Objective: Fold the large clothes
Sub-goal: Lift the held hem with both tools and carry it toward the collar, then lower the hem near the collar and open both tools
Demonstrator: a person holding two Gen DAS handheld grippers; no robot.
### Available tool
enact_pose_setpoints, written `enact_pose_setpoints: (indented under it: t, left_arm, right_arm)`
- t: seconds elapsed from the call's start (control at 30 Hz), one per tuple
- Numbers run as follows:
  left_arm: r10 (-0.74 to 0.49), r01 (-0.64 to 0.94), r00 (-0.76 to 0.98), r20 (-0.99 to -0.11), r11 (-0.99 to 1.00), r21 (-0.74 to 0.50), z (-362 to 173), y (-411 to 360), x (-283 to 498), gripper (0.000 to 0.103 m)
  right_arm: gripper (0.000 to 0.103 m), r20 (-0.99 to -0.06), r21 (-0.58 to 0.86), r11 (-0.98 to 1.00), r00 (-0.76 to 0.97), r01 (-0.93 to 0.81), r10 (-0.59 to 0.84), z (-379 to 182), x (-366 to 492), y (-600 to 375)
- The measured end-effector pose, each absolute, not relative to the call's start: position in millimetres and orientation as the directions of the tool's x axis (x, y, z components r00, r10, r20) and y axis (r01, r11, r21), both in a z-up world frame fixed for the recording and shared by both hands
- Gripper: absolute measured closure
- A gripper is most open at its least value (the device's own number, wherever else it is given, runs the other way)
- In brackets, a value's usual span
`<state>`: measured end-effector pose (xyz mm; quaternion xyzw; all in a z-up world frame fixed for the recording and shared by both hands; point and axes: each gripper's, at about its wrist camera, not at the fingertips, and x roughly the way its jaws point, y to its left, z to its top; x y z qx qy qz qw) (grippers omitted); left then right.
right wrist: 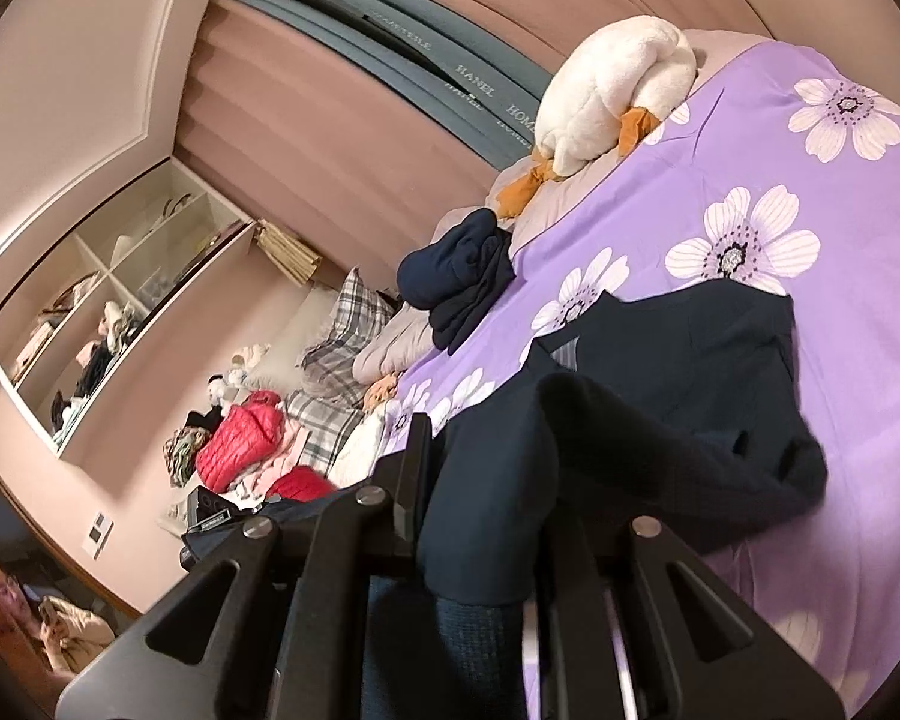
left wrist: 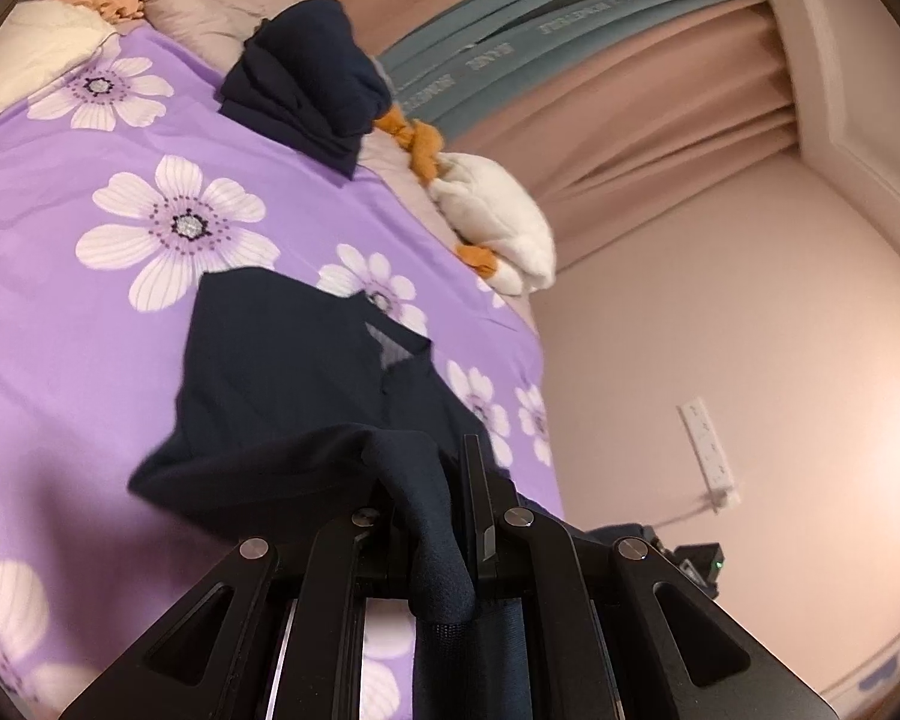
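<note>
Both grippers, left gripper and right gripper, clamp the navy garment, carrying its edge over the bedspread for folding

The left gripper rises from six o'clock in its own view, rolled slightly clockwise, its jaws pinched tight on a fold of dark cloth. The right gripper likewise enters at six o'clock, rolled the other way, jaws clamped on thicker bunched cloth.

Home bedroom: floral bed, curtains
</note>
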<state>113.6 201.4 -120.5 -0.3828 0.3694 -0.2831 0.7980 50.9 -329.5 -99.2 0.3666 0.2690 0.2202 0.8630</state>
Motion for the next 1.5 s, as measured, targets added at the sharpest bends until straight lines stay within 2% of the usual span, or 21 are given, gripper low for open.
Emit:
enact_pose_setpoints:
  t: [0.27,0.6,1.13,1.3,1.37,1.4,1.47,1.5]
  left_arm:
    - [-0.721,0.09,0.545,-0.427,0.558,-0.825,-132,193,186,0.097]
    - [-0.7,-0.014,0.495,-0.514,0.586,-0.81,-166,174,264,0.097]
    - [-0.673,-0.309,0.38,-0.635,0.554,-0.773,-270,168,346,0.097]
    - [-0.659,-0.36,0.362,-0.66,0.554,-0.751,-284,167,359,0.097]
    - [-0.656,-0.38,0.354,-0.666,0.55,-0.743,-286,167,361,0.092]
    - [-0.661,-0.389,0.354,-0.662,0.54,-0.747,-287,167,363,0.087]
    - [-0.679,-0.4,0.37,-0.634,0.499,-0.769,-288,170,367,0.07]
    - [-0.685,-0.398,0.383,-0.62,0.483,-0.78,-287,172,369,0.056]
  right_arm:
    - [0.088,-0.339,0.77,0.628,0.76,-0.115,0.554,-111,116,-347]
    - [0.087,-0.431,0.795,0.606,0.732,0.032,0.527,-154,186,-367]
    - [0.084,-0.57,0.798,0.528,0.648,0.29,0.506,-233,267,-390]
    - [0.083,-0.59,0.796,0.491,0.636,0.354,0.498,-252,280,-398]
    - [0.08,-0.593,0.797,0.474,0.629,0.373,0.503,-256,283,-401]
    - [0.076,-0.59,0.802,0.458,0.629,0.383,0.506,-257,285,-403]
    - [0.056,-0.57,0.818,0.42,0.646,0.392,0.508,-257,285,-409]
    - [0.052,-0.549,0.834,0.384,0.66,0.396,0.512,-257,285,-413]
